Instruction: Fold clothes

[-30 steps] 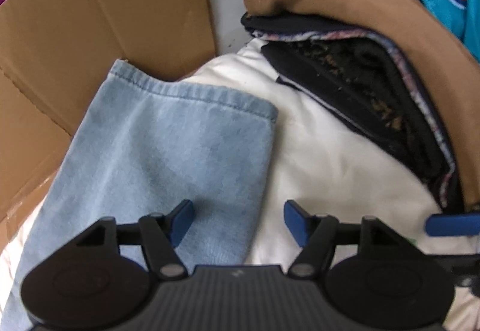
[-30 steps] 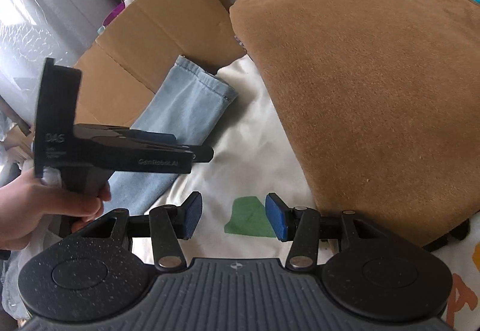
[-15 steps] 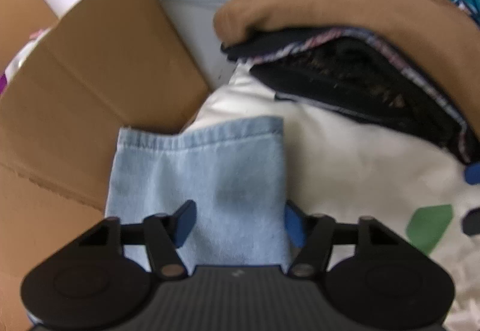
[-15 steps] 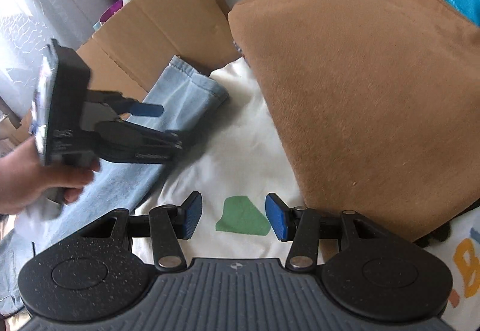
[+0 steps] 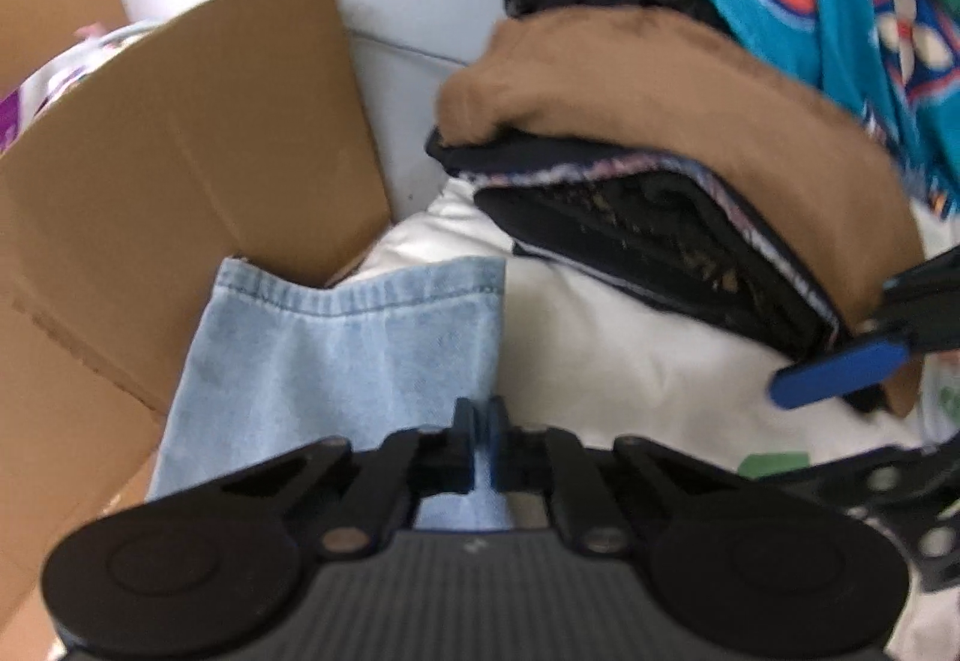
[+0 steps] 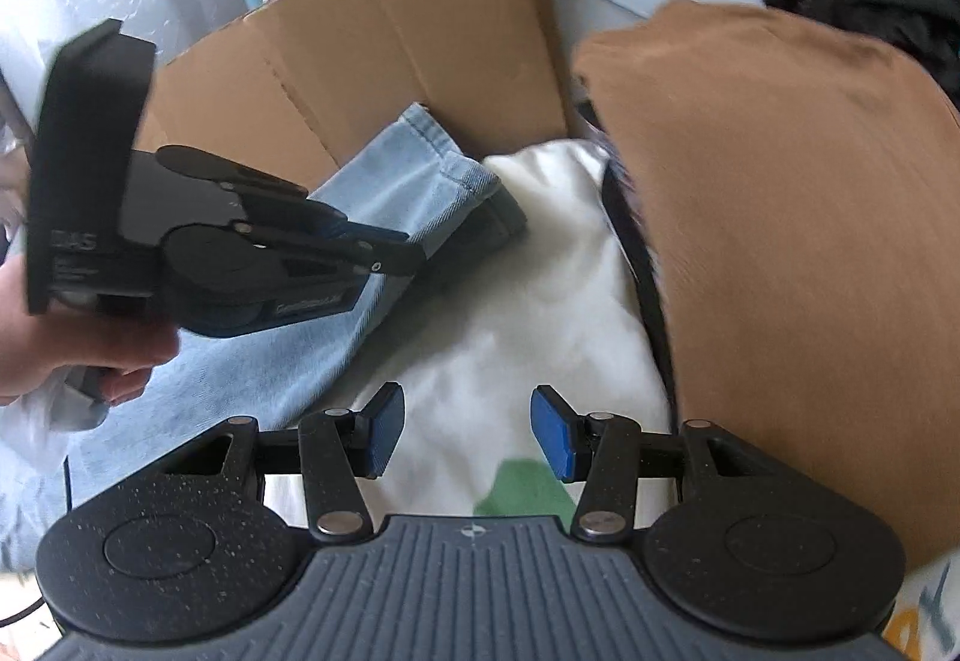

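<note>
- Left gripper (image 5: 480, 424): its blue pads have just been closing and now meet on a pinch of the light-blue jeans leg (image 5: 336, 361), near that leg's right edge and below its hem.
- Left gripper as seen from the right wrist camera (image 6: 384, 253): held in a person's hand (image 6: 78, 355), it reaches in from the left, its fingers pressed together on the denim (image 6: 396, 181), which rises slightly towards the pads.
- Right gripper (image 6: 462, 436): jaws parted, nothing between the pads; it hangs above the white fabric (image 6: 510, 313), with a green printed patch (image 6: 522, 487) showing below the gap.
- One blue finger of the right gripper (image 5: 840, 370) enters the left wrist view at the right edge, near the low corner of the clothes stack.
- Jeans leg: lies flat on the white fabric, hem away from the camera, its left part over the brown cardboard (image 5: 180, 181).
- Folded stack: a brown garment (image 5: 660, 91) on top, with dark and patterned pieces (image 5: 648, 235) beneath, resting on the white fabric to the right of the jeans and apart from them.
- Teal printed garment (image 5: 840, 1): lies behind the stack, at the upper right.
- Both views are somewhat blurred.
</note>
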Available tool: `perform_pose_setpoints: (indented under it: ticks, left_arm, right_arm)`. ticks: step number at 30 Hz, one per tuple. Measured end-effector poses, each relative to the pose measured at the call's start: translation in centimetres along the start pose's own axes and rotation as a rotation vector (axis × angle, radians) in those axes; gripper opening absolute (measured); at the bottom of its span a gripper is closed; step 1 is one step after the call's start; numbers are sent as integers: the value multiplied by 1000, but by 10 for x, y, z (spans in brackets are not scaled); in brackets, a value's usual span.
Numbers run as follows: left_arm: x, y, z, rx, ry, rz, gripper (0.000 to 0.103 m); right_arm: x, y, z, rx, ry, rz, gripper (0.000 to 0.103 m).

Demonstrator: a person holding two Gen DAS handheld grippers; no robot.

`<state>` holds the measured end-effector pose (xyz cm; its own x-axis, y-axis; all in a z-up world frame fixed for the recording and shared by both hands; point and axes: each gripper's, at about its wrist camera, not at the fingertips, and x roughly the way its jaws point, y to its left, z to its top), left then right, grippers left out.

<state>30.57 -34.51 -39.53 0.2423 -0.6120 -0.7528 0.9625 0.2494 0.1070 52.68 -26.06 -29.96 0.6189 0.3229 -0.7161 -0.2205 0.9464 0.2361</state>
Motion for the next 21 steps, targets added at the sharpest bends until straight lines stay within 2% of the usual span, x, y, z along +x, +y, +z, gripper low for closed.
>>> perform_pose_setpoints:
  ticks: [3,8,21]
  left_arm:
    - [-11,20,-4,-84,-51,-50,3]
    - [-25,48,-4,-160,-101,-96,2]
    - [-36,84,5,-261,-150,-182,2]
  right_arm:
    - [6,12,14,-66,-2,9,54]
    - [20,28,38,-181,-5,-7,54]
    - [86,50,86,-291,-31,-26,53]
